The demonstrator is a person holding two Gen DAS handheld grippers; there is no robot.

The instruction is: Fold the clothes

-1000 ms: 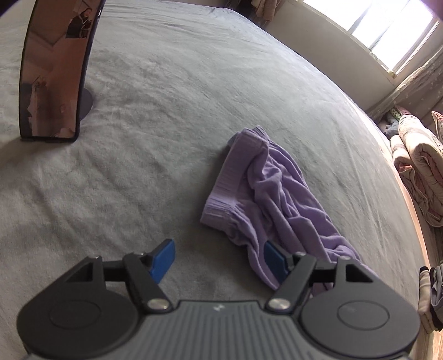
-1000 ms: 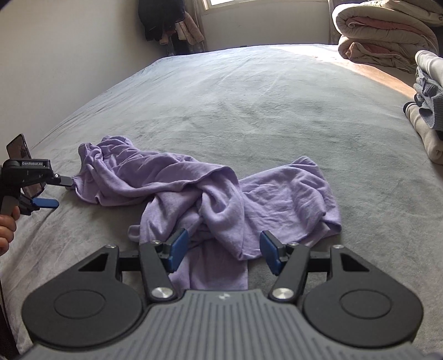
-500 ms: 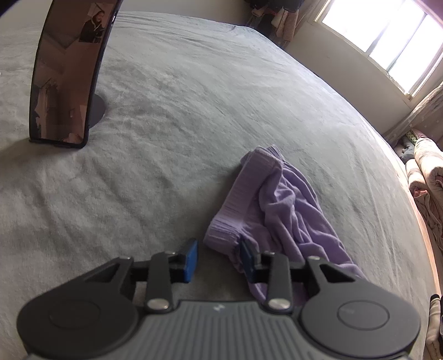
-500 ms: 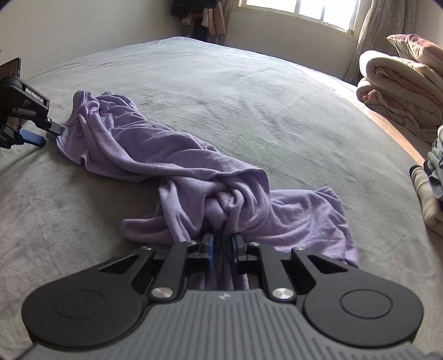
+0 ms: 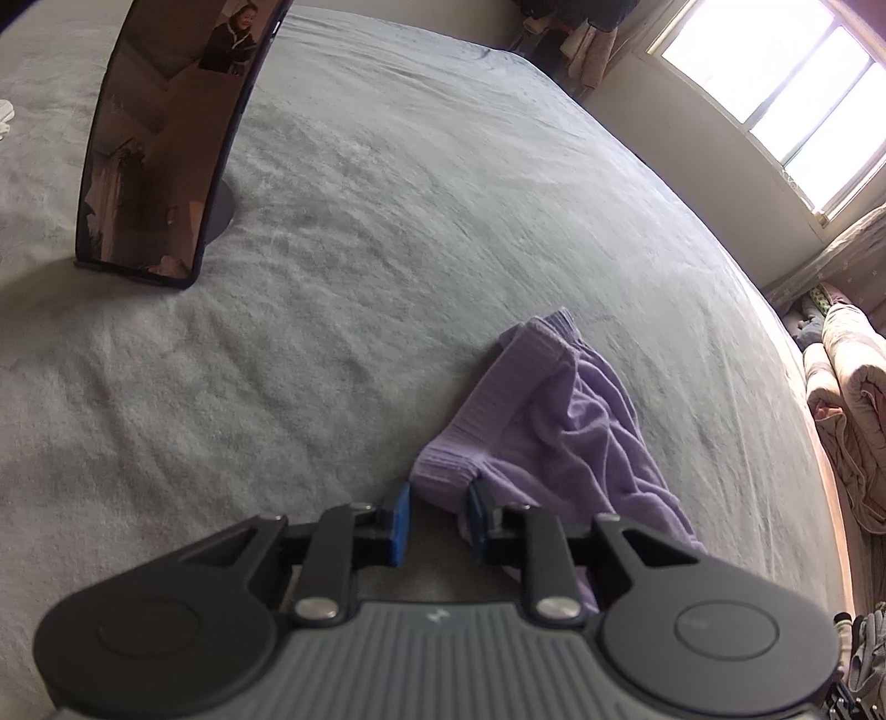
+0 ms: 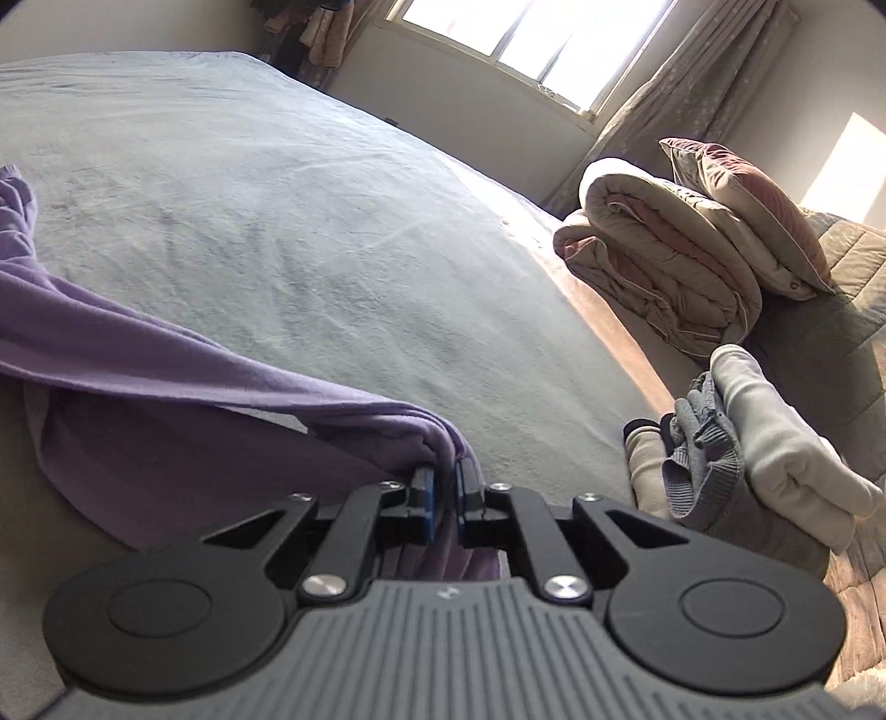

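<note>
Nearest in the left wrist view, the left gripper (image 5: 437, 512) points down at a slant toward the grey bed cover (image 5: 387, 232). Its blue pads (image 5: 400, 520) stand a little apart and a ribbed hem corner of the purple garment (image 5: 531, 421) sits between them. The right pad touches the cloth; whether the left pad presses on it I cannot tell, so a firm grip is not certain.

In the right wrist view, the right gripper (image 6: 443, 498) is tilted less steeply and is rolled, so the bed looks slanted. Its jaws are closing and are almost together, with a bunch of the purple garment (image 6: 166, 421) clenched between the pads. From there the cloth runs to the left as a stretched band, partly lifted above the cover.

The garment lies on the near part of the bed, between the two grippers, and from the left gripper it goes off to the right in wrinkles.

Farther on the left stands a curved dark mirror (image 5: 166, 138) on a round foot. On the right, near the bed edge, lies a pile of folded clothes (image 6: 764, 443), and beyond it a rolled beige quilt (image 6: 681, 260). At the far wall is a bright window (image 6: 531, 44) with a curtain (image 6: 692, 72).
</note>
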